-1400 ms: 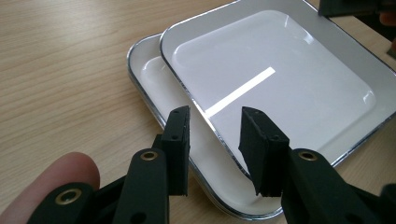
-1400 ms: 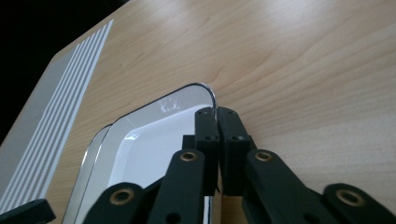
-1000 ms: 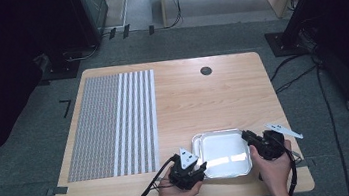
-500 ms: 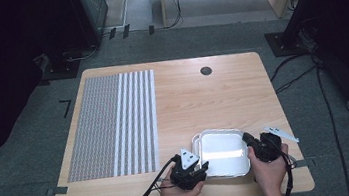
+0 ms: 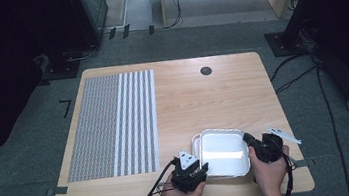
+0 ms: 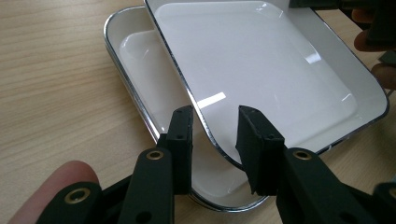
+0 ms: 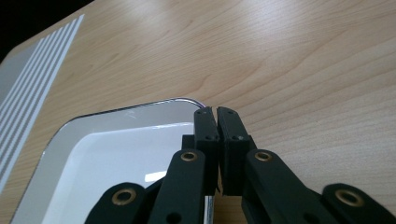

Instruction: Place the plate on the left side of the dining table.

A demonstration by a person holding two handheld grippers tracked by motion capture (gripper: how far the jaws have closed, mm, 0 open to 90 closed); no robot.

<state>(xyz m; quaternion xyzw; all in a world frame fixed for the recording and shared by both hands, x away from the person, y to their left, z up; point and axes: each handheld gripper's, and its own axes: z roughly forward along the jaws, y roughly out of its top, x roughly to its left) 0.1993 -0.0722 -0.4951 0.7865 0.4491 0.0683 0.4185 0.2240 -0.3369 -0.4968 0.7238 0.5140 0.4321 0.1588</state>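
gripping two stacked white trays [image 5: 222, 152], two claws [image 5: 197, 164].

Lab or office room, grey carpet [image 5: 29, 161], floor cables [image 5: 332, 109], wooden table [image 5: 203, 99]

Black tongs [image 6: 215, 135], brass-ringed screws
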